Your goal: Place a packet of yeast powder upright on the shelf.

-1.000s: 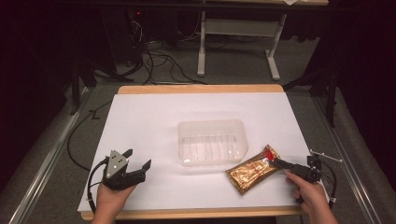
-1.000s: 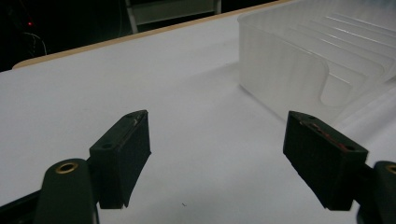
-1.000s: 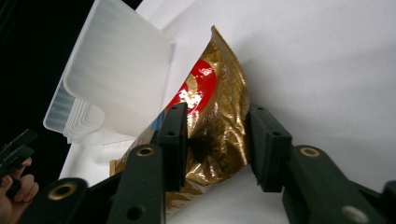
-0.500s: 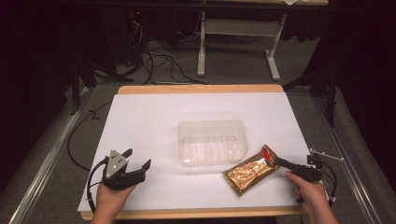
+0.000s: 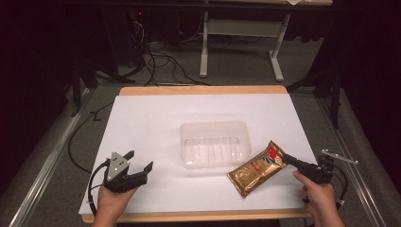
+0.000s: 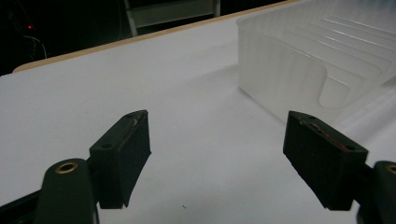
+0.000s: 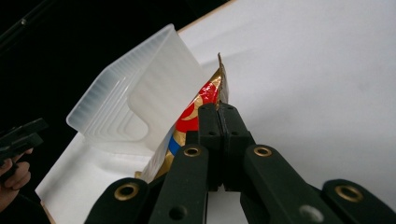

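A clear tray (image 5: 215, 144) stands mid-table (image 5: 156, 118), a gold packet (image 5: 257, 169) just beside its near right corner; open white surface lies all around, widest at left and back.

lab/test bench: white-topped wood-edged table (image 5: 156, 118), tangled black cables (image 5: 156, 61) and white metal desk frame (image 5: 239, 47) on grey carpet behind it

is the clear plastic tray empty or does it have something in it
Empty. The tray shows only its ribbed bottom; the gold packet lies outside it on the table, pinched by the right claw.
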A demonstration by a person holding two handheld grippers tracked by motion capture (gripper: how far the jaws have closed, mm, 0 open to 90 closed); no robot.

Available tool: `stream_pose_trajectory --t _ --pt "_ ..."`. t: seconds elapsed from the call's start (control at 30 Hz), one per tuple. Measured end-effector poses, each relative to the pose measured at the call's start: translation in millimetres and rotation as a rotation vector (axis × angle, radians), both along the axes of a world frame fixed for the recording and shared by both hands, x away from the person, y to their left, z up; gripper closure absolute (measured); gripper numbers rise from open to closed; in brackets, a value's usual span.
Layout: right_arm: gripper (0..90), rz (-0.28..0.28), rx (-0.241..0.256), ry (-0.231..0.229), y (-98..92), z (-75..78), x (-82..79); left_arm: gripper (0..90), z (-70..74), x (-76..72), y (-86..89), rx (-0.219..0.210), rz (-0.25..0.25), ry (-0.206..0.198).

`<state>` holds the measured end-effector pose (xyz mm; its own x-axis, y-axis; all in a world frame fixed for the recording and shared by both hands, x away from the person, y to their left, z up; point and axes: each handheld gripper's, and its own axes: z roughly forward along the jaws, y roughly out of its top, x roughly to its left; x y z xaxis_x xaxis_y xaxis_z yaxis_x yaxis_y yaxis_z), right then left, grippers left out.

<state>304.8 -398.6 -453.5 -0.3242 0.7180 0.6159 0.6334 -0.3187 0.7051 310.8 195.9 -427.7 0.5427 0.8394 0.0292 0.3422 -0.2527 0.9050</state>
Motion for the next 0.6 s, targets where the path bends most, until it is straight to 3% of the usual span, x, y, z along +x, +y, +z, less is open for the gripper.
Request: stream_pose_trajectory --t 0.13,0.23,0.3,0.47,0.6 --pt "90.0 -0.018 -0.001 -0.037 -1.4 7.9 -3.2 23.4 -0.1 0.1 0.1 -0.003 -0.003 -0.001" --pt "90.0 -0.031 -0.031 -0.062 0.5 15.8 -5.7 23.3 -0.2 0.0 -0.1 -0.003 -0.004 -0.001" --pt "90.0 -0.040 -0.018 -0.074 1.9 20.5 -7.2 23.2 -0.2 -0.2 -0.1 -0.005 -0.007 -0.002" --pt "90.0 -0.039 -0.065 -0.111 8.2 31.2 -11.6 23.0 -0.3 -0.2 -0.1 -0.003 -0.011 -0.003" --pt "90.0 -0.038 -0.089 -0.169 12.4 39.0 -15.7 22.9 0.1 -0.6 -0.1 -0.002 -0.013 -0.007"
